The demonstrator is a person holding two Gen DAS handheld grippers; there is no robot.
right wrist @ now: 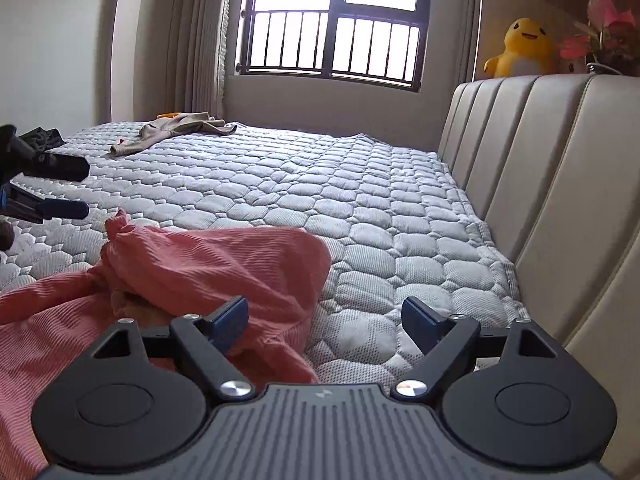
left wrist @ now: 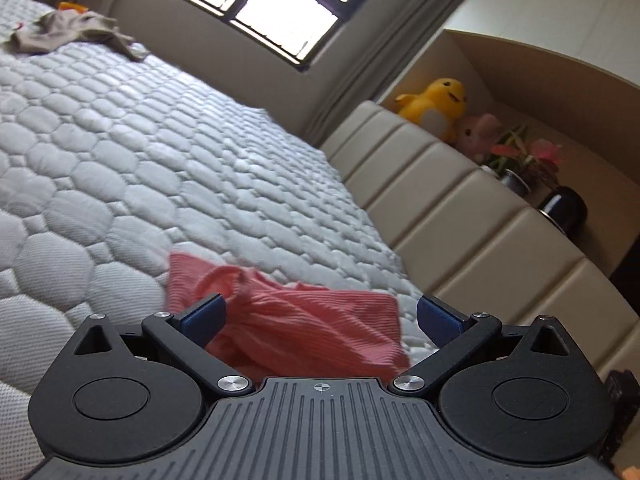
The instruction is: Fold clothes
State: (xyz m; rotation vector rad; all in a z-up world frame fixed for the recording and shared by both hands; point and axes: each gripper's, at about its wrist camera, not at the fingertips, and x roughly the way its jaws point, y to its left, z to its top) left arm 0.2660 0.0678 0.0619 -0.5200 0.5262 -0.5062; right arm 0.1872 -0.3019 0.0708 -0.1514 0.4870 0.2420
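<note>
A quilted grey mattress (right wrist: 340, 216) fills the room below a barred window (right wrist: 332, 20). On it, near the padded headboard (right wrist: 540, 184), lies a crumpled coral ribbed garment (right wrist: 208, 268). Left gripper (left wrist: 320, 316) and right gripper (right wrist: 324, 320) both gape, holding nothing. A beige garment (right wrist: 180, 128) lies toward the window.

No readable text, label, brand name or number is to be found in either view. Only two small marks are seen: a crosshair symbol printed on the ribbed body of the left hand-held gripper (left wrist: 319, 322), and a small pale emblem, too small to be made out, on the ribbed body of the right hand-held gripper (right wrist: 325, 322).
</note>
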